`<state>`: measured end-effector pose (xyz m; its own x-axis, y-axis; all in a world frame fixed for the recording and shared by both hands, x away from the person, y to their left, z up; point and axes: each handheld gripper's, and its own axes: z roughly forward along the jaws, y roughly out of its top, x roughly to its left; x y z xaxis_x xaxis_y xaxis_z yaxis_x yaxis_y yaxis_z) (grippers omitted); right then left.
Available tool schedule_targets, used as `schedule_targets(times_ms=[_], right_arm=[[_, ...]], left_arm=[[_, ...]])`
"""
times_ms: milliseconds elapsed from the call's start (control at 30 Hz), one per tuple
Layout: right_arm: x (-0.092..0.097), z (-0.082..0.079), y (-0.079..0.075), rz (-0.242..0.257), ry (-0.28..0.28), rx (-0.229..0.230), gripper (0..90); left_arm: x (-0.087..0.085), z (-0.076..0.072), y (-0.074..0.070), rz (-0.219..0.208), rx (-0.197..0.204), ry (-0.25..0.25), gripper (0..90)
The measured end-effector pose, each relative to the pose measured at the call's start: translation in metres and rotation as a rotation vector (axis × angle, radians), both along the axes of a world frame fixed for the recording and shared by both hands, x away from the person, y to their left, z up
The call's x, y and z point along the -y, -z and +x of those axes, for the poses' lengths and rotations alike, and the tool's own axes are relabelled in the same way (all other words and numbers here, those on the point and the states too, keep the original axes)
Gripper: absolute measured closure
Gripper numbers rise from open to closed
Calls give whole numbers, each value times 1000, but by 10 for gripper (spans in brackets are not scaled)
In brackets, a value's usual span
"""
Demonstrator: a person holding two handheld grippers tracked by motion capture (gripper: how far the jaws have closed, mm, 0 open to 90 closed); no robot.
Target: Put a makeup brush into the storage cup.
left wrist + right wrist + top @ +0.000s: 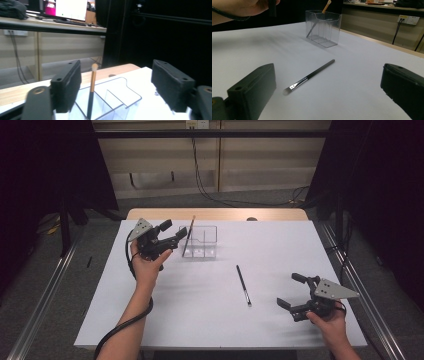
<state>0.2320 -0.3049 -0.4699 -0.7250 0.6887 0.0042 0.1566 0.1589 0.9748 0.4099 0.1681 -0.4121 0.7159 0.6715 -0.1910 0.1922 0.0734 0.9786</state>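
A clear plastic organiser box [206, 251] [130, 88] [329, 30] stands on the white table, left of the middle. A brush with a tan tip [190, 231] [92, 82] [327, 5] leans inside its left compartment. My left gripper [174, 232] [116, 87] hovers just left of the box, open, its jaws well apart on either side of the brush handle without touching it. A black makeup brush [243, 285] [312, 74] lies flat on the table, bristles toward me. At the near right, my right gripper [291, 290] [327, 92] is open and points at that brush.
The white table [210, 320] has a wooden strip [217, 214] along its far edge. Cables hang on the wall behind. Metal rails run on the floor at both sides. A desk with a monitor [71, 10] stands behind in the left gripper view.
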Motion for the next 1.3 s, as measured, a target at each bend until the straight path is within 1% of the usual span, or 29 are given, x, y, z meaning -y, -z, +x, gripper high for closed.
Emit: schedule_targets(times_ms=[33, 100, 200, 233, 333, 367, 467, 500, 567, 600, 667, 700, 767, 900, 1067, 1200, 1233, 1300], right_arm=[[0, 0, 0, -1, 0, 0, 0], [0, 0, 0, -1, 1, 0, 0], [0, 0, 0, -2, -2, 0, 0], [0, 0, 0, -3, -2, 0, 0], [0, 0, 0, -2, -1, 1, 0], [0, 0, 0, -2, -1, 1, 0], [0, 0, 0, -2, 1, -1, 0], [0, 0, 0, -2, 1, 0, 0], [0, 0, 0, -2, -1, 1, 0], [0, 0, 0, -3, 0, 2, 0], [0, 0, 0, -3, 0, 2, 0], [0, 0, 0, -3, 1, 2, 0], [-1, 0, 0, -3, 1, 3, 0], [-1, 0, 0, -8, -2, 0, 0], [-1, 0, 0, -6, -3, 2, 0], [-2, 1, 0, -12, -2, -2, 0], [-2, 1, 1, -11, -2, -1, 0], [-3, 1, 0, -14, -5, 0, 0]], left_arm=[[0, -1, 0, -6, -7, 13, 213], [-2, -4, 1, 10, 6, 25, 209], [-4, -6, 1, 15, 4, 44, 178], [-5, -7, 1, 7, -2, 56, 174], [-8, -9, 1, 23, -2, 72, 149], [-8, -9, 1, 16, -4, 73, 137], [-10, -12, 1, 27, -13, 86, 112], [-11, -13, 1, 15, -25, 96, 98], [-13, -14, 2, 17, -30, 97, 74], [-14, -14, 3, 33, -29, 103, 63], [-17, -16, 3, 49, -34, 102, 48], [-18, -17, 4, 44, -41, 101, 44], [-21, -19, 4, 40, -35, 101, 32], [-25, -24, 5, 35, -37, 119, 11], [-28, -31, 7, 53, -45, 139, 0], [-31, -35, 13, 72, -54, 163, 0], [-31, -36, 14, 71, -52, 167, 0], [-32, -38, 16, 101, -41, 176, 0]])
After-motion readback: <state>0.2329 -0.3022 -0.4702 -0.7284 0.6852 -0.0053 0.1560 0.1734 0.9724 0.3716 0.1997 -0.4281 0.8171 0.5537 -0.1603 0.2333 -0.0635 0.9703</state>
